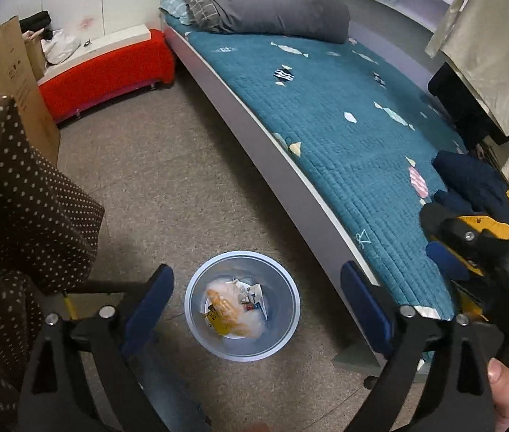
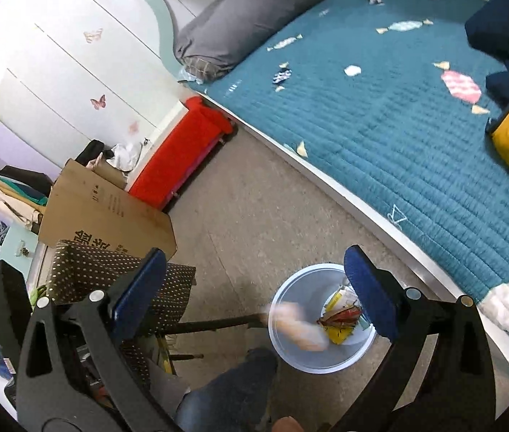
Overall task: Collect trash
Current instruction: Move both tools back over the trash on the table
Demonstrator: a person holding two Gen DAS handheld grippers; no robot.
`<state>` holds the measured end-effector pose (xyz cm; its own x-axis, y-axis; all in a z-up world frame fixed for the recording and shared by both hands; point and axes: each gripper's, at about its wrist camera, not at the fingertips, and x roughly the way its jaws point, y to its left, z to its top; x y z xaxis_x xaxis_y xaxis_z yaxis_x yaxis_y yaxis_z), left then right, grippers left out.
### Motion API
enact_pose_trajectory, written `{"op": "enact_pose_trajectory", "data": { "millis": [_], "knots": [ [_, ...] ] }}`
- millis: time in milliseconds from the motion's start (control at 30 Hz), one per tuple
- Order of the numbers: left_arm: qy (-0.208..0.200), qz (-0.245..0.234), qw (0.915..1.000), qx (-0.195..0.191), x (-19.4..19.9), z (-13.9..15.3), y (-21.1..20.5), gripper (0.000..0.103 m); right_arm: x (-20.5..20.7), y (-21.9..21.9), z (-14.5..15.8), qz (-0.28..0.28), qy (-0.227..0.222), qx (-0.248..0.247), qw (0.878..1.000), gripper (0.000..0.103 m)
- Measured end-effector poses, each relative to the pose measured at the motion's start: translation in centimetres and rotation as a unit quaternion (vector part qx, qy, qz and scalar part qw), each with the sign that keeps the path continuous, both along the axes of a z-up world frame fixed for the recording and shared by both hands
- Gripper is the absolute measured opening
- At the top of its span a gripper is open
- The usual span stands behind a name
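1. Trash (image 1: 234, 304) lies in the pale blue bin (image 1: 196, 309) on the floor, just beside the bed (image 1: 326, 126): an orange-and-white wrapper and crumpled packets.
2. Left gripper (image 1: 258, 288) hangs directly over the bin's mouth, jaws released wide and empty, so the bin sits between them and below.
3. Right gripper (image 2: 254, 284) is also spread and empty; in its view the bin shows low by its right jaw, with a blurred pale wrapper (image 2: 299, 327) over the rim.
4. No further loose litter is plain on the floor; candy shapes on the quilt look printed.
5. Around: spotted chair (image 1: 20, 198), cardboard box (image 2: 103, 208), red bench (image 1: 107, 72), grey pillow (image 1: 268, 7).
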<state>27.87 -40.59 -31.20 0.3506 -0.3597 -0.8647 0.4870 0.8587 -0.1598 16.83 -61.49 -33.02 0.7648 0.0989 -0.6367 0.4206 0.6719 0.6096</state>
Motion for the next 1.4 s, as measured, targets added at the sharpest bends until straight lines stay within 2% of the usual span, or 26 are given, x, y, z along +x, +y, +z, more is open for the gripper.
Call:
{"op": "enact_pose_trajectory", "data": {
  "millis": [233,467,700,1000,1167,1400],
  "knots": [
    [-0.017,-0.005,0.9998,-0.012,-1.5,2.7,1.2,0.093,-1.3,2.0,2.5,-0.002,-0.015,-0.022,1.0,0.097],
    [-0.068,-0.019,0.9966,-0.042,-4.3,8.1,2.9,0.093,-3.2,4.2,6.8,-0.01,-0.032,-0.069,0.997,0.097],
    [-0.121,-0.02,0.9893,-0.079,-6.6,13.3,5.9,0.093,-4.3,7.2,12.1,0.007,-0.06,-0.104,0.993,0.097],
    [-0.19,-0.007,0.9757,-0.109,-8.9,18.8,12.1,0.093,-4.0,13.7,18.5,0.056,-0.103,-0.152,0.981,0.097],
    [-0.212,0.002,0.9693,-0.125,-9.6,20.5,16.0,0.093,-3.4,17.7,20.9,0.088,-0.119,-0.169,0.974,0.097],
    [-0.236,0.031,0.963,-0.126,-9.9,22.7,21.8,0.093,-2.5,22.7,24.3,0.124,-0.137,-0.19,0.964,0.097]
  ]
}}
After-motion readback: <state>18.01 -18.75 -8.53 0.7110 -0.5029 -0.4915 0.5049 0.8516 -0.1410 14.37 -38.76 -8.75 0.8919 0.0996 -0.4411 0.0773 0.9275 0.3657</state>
